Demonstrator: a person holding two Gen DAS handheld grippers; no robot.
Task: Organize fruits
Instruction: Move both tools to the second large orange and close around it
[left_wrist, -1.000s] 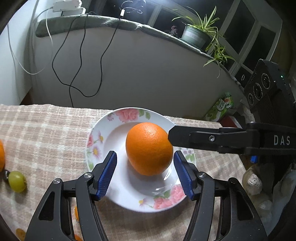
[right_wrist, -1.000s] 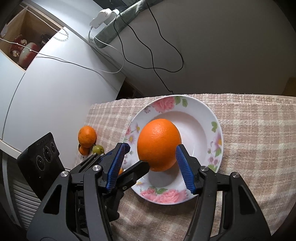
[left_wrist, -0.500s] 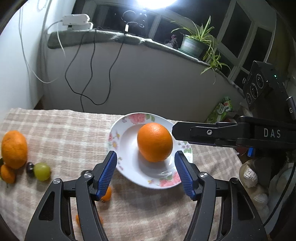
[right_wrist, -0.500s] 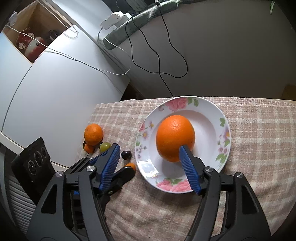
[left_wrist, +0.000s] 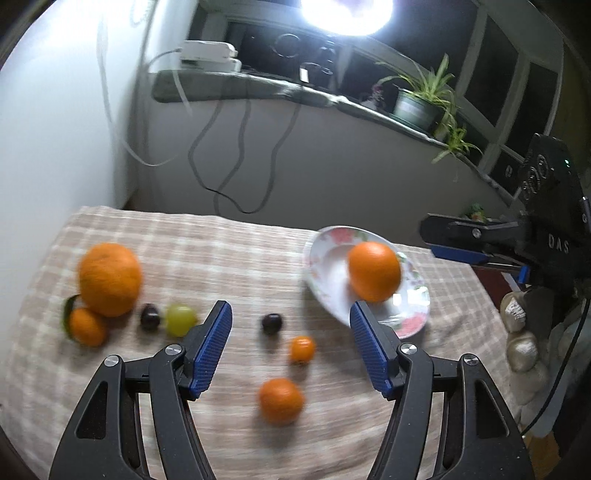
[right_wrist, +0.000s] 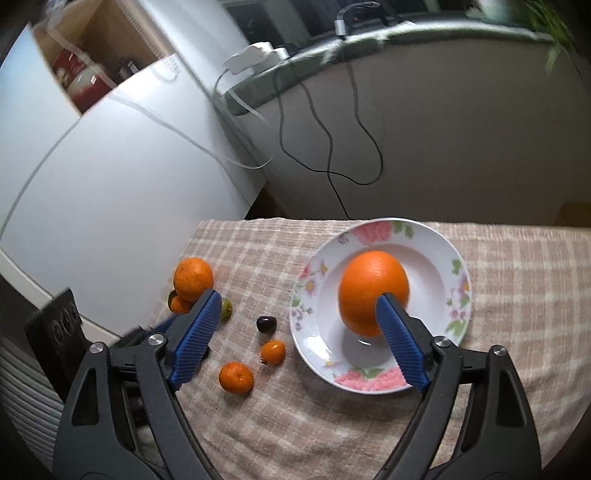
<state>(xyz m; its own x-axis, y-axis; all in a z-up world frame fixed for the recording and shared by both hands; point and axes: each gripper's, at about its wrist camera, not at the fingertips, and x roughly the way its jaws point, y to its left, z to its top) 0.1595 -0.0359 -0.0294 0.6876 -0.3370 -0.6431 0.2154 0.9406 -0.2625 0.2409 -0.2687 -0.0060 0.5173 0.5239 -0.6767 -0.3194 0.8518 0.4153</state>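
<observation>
Both grippers, left (left_wrist: 290, 343) and right (right_wrist: 295, 336), hang spread wide and empty above the cloth (right_wrist: 517, 295); an orange (right_wrist: 373, 295) sits on the plate (right_wrist: 447, 258), smaller fruit loose left of it: mandarin (right_wrist: 236, 377), grape (left_wrist: 180, 319), cherry (right_wrist: 266, 324)

So one orange (right_wrist: 373, 295) is sitting in the plate (right_wrist: 454, 273), which is resting on the tablecloth (right_wrist: 517, 295) toward the right side. Everything else is lying on the cloth to the plate's left: a cherry (right_wrist: 266, 324) just beside the rim, a kumquat (right_wrist: 273, 351) in front of that, and a mandarin (right_wrist: 236, 377) nearer still. Farther left, well apart from the plate, another orange (left_wrist: 110, 278) is sitting with a small mandarin (left_wrist: 88, 326) touching it, then a second cherry (left_wrist: 150, 320) and a grape (left_wrist: 180, 319) lining up to its right
</observation>
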